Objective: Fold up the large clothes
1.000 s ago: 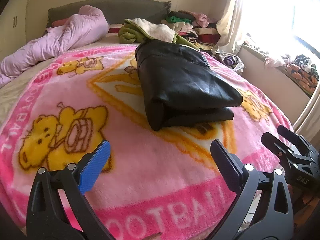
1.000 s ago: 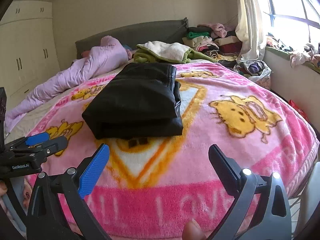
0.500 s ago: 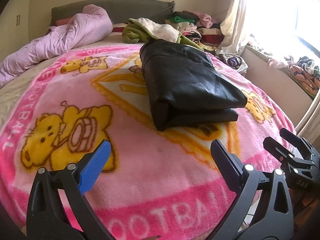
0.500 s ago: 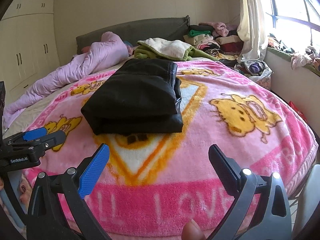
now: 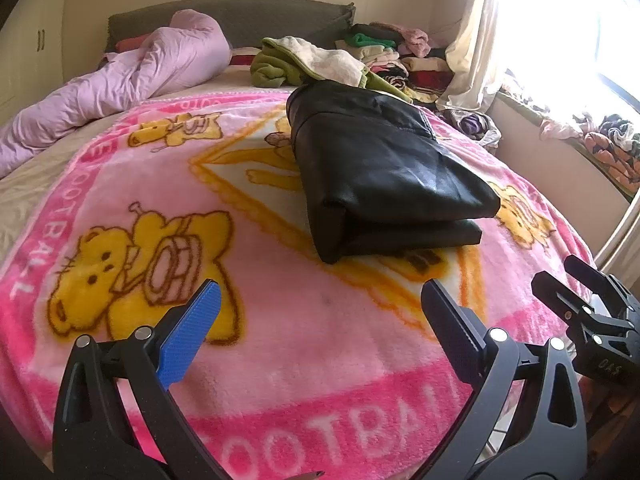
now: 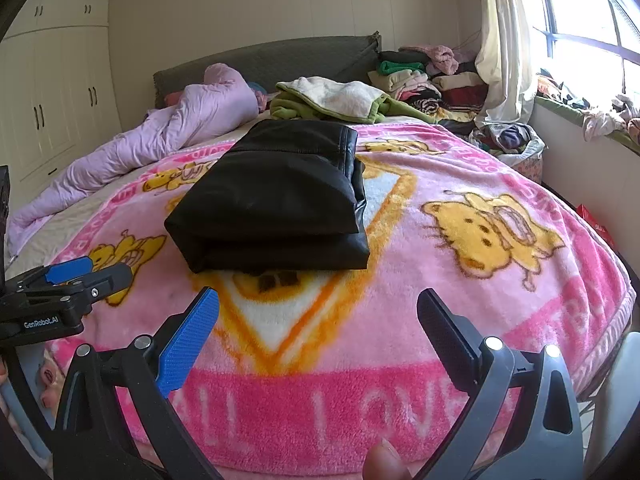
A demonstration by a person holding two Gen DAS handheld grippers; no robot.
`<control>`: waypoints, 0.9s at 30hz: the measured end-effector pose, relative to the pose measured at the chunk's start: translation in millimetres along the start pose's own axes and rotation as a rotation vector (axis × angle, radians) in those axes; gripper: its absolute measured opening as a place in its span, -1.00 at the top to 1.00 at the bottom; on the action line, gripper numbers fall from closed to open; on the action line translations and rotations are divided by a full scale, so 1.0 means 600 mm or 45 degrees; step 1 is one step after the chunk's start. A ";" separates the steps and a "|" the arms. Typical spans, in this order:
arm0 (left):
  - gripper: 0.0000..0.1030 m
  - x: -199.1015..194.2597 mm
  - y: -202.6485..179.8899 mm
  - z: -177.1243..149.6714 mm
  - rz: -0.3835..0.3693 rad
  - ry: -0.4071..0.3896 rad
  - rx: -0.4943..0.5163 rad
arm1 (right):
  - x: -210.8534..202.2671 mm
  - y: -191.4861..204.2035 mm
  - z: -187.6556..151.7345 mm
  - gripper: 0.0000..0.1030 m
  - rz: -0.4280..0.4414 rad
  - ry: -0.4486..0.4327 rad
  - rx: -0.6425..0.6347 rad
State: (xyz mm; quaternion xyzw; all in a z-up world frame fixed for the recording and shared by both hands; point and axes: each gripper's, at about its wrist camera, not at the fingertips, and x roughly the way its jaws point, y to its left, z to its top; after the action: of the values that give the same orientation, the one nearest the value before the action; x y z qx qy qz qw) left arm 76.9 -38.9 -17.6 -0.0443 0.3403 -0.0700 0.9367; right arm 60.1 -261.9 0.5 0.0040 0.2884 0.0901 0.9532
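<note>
A black leather-like garment (image 5: 384, 168) (image 6: 276, 200) lies folded into a thick rectangle in the middle of the pink cartoon blanket (image 5: 280, 340) (image 6: 460, 292) on the bed. My left gripper (image 5: 320, 316) is open and holds nothing, hovering over the blanket's near edge, well short of the garment. My right gripper (image 6: 318, 316) is open too, empty, also at the near edge. In the left wrist view the right gripper (image 5: 568, 276) shows at the right side. The left gripper (image 6: 88, 270) appears at the left of the right wrist view.
A lilac quilt (image 5: 120, 84) (image 6: 168, 136) lies bunched at the back left. A green and cream garment (image 5: 312, 60) (image 6: 336, 100) sits behind the black one. Stacked clothes (image 5: 396, 52) (image 6: 432, 76) fill the back right corner by the curtain. Wardrobes (image 6: 52, 96) line the left wall.
Both grippers have drifted slightly nearer the folded garment and stay open. The garment has not moved.
</note>
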 end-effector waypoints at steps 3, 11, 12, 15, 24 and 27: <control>-0.82 0.000 0.000 0.000 0.001 0.000 0.000 | 0.000 0.001 0.000 -0.91 0.000 0.000 0.000; -0.82 -0.001 0.004 0.000 0.006 -0.005 -0.007 | -0.001 0.002 0.001 -0.91 0.000 -0.006 -0.003; -0.82 -0.002 0.005 0.000 0.008 -0.006 -0.007 | -0.002 0.002 0.002 -0.91 -0.001 -0.007 -0.006; -0.82 -0.002 0.006 0.001 0.009 -0.006 -0.006 | -0.003 0.002 0.001 -0.91 0.002 -0.005 -0.007; -0.82 -0.002 0.007 0.001 0.008 -0.005 -0.006 | -0.003 0.003 0.002 -0.91 0.000 -0.007 -0.010; -0.82 -0.002 0.008 0.001 0.008 -0.006 -0.006 | -0.003 0.003 0.002 -0.91 -0.001 -0.006 -0.009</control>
State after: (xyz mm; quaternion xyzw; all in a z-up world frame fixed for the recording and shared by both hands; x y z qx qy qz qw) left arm 76.7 -33.7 -16.9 -0.0457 0.3383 -0.0662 0.9376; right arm 58.8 -260.3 2.9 0.0007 0.2858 0.0909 0.9540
